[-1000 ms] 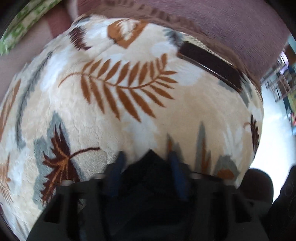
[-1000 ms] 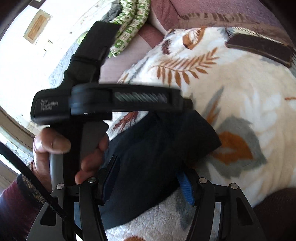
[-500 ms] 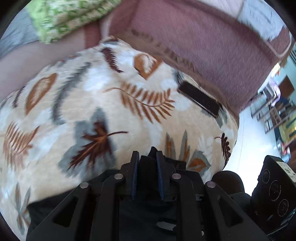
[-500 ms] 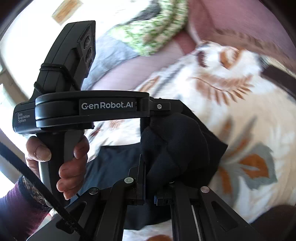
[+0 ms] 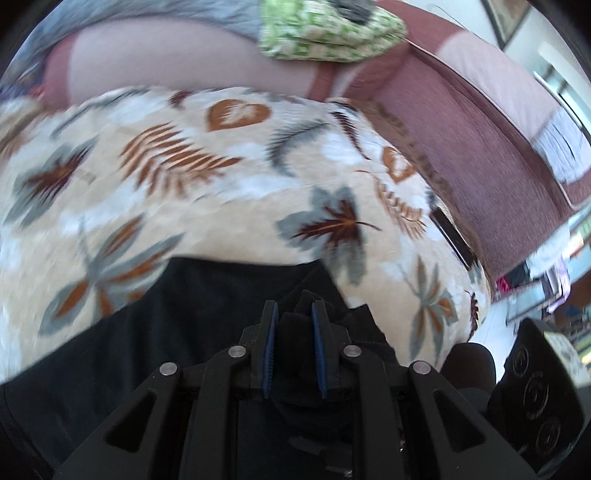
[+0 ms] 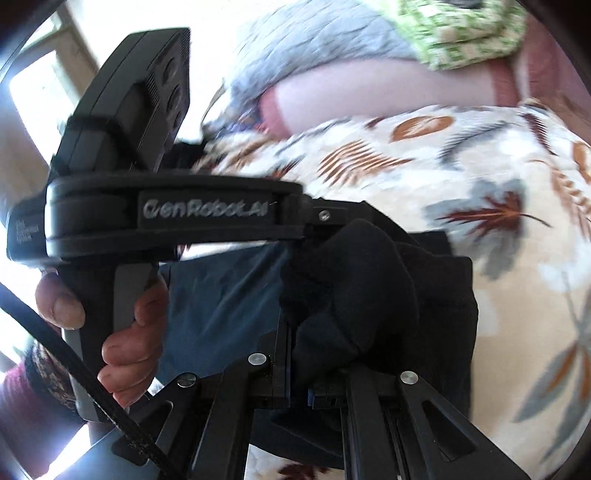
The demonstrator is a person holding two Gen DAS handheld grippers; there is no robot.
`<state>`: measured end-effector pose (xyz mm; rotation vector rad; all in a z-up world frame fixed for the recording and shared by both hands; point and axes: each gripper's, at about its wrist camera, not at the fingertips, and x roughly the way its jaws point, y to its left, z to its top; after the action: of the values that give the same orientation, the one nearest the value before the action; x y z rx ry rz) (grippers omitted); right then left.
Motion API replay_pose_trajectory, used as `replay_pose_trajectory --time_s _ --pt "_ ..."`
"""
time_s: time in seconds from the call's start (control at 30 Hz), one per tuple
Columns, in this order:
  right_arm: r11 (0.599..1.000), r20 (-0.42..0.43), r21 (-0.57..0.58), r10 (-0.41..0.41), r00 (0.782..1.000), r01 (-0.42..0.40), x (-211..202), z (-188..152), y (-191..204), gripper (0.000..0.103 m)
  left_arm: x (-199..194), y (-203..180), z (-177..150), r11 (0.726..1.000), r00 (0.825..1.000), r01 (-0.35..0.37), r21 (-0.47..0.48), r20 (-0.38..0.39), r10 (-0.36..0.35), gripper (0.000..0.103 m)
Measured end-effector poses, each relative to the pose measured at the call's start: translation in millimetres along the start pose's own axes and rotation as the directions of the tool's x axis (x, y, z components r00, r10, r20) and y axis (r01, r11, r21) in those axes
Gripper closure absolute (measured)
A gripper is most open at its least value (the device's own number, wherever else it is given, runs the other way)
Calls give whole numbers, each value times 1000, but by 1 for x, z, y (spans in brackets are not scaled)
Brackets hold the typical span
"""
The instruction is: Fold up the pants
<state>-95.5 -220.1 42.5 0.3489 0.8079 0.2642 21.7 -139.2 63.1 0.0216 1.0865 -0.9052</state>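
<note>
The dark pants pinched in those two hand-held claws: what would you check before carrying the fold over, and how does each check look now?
1. Left gripper shut on the dark navy fabric pants: ok, cloth sits bunched between its blue pads.
2. Right gripper shut on the pants: ok, a thick wad fills the jaws.
3. Both grips at matching corners: cannot tell.
4. Rest of the pants lying flat on the cream leaf-print fleece blanket: ok on the visible part.
5. Dark flat rectangular object near the blanket's edge clear of the pants: ok, apart.
6. Green patterned cloth clear: ok, far back.
</note>
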Motion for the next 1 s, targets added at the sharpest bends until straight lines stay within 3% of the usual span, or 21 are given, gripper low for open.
replay_pose_trajectory --time_s 0.17,0.2,0.27,0.3,0.37,0.57,0.67,0.83,1.0 --pt "995 -69 -99 -6 998 -1 32 -8 28 90 -12 46 -18 990 999 11 -144 32 -7 81" --pt "994 -87 -106 -4 996 -6 34 -12 33 80 -16 53 -22 985 999 25 -170 44 -17 77" --pt "993 -112 -114 30 993 -43 34 -20 42 62 -30 68 -31 972 996 50 -230 82 -32 59" --pt "991 -116 -122 45 992 -59 32 -22 46 53 -36 73 -34 966 994 60 -253 103 -34 58" --pt "984 -129 -158 59 990 -80 28 -29 57 47 -52 85 -43 950 988 87 -299 149 -43 56" --pt "968 -159 -213 97 982 -130 -3 -42 75 44 -89 109 -70 926 969 74 -371 244 21 47" --pt "973 -122 -185 117 986 -138 -25 -28 67 44 -94 120 -80 922 964 55 -384 261 51 46" --pt "994 -18 -102 -48 999 46 -21 10 33 44 -82 134 -96 912 967 77 -402 254 30 46" --pt "970 -44 -35 -241 969 240 24 23 -12 44 -79 129 -105 940 966 61 -336 257 29 46"
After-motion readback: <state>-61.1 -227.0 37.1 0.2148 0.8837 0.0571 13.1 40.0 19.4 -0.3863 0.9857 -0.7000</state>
